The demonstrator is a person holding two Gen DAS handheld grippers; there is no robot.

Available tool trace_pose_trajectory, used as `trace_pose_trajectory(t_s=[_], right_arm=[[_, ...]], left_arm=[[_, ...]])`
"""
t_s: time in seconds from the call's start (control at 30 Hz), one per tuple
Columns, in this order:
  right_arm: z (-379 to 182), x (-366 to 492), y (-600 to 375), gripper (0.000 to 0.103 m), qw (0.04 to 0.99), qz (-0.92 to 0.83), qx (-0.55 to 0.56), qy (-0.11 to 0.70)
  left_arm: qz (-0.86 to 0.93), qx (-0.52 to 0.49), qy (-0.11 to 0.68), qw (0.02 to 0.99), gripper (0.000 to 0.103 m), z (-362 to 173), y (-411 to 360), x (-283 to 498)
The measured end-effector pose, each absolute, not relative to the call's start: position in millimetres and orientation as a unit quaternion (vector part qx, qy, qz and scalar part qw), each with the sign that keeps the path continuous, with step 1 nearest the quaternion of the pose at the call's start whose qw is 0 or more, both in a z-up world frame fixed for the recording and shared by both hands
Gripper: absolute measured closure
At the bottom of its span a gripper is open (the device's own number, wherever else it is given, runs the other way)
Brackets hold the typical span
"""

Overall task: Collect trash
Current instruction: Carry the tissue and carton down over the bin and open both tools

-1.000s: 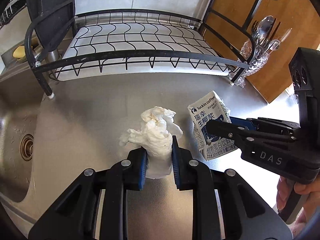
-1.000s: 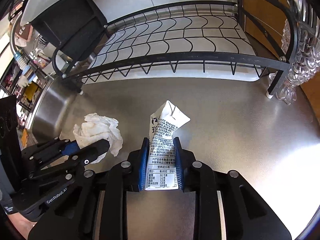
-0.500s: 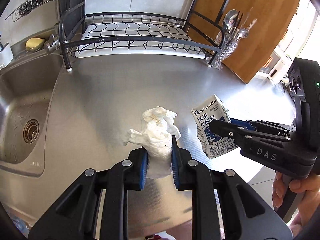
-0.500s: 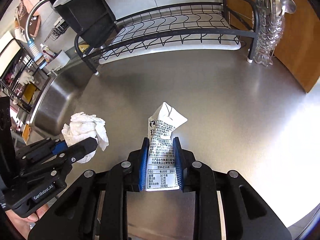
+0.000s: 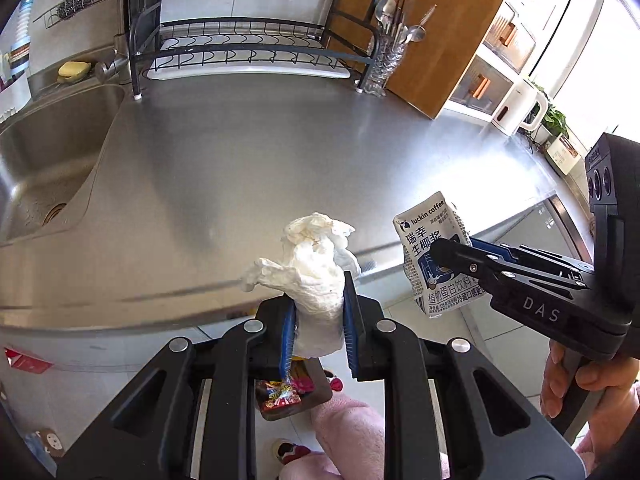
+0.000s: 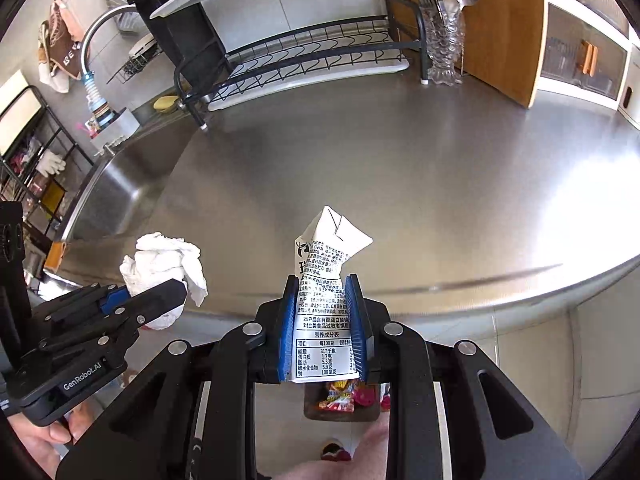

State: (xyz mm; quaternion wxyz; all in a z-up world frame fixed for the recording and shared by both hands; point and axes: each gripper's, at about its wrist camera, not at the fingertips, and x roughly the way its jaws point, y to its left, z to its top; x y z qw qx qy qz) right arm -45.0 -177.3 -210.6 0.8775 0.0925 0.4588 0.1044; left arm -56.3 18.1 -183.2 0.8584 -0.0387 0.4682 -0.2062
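The left gripper point(image 5: 316, 320) clamps the tissue point(image 5: 310, 268); the right gripper point(image 6: 326, 328) pinches the carton point(image 6: 326, 280). Both hang above the bin point(image 6: 340, 402), likely for dropping.

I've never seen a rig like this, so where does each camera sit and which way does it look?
Left wrist: on the left gripper, looking down past its jaws at the crumpled tissue, counter edge and bin; a pink-clad leg shows.
Right wrist: on the right gripper, looking down at the drink carton; the left hand shows.
Shared: steel counter, dish rack, both grippers.
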Motion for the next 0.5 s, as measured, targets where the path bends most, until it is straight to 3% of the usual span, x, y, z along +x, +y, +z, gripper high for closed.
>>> trace_pose_trajectory(t_s=[0.5], right_arm=[[-288.0,-137.1,-175.0,0.078,0.845,0.111,0.089,0.515]], left_arm=[[-0.187,-0.068,0.537,0.820,0.084,-270.1,28.3,-140.1]])
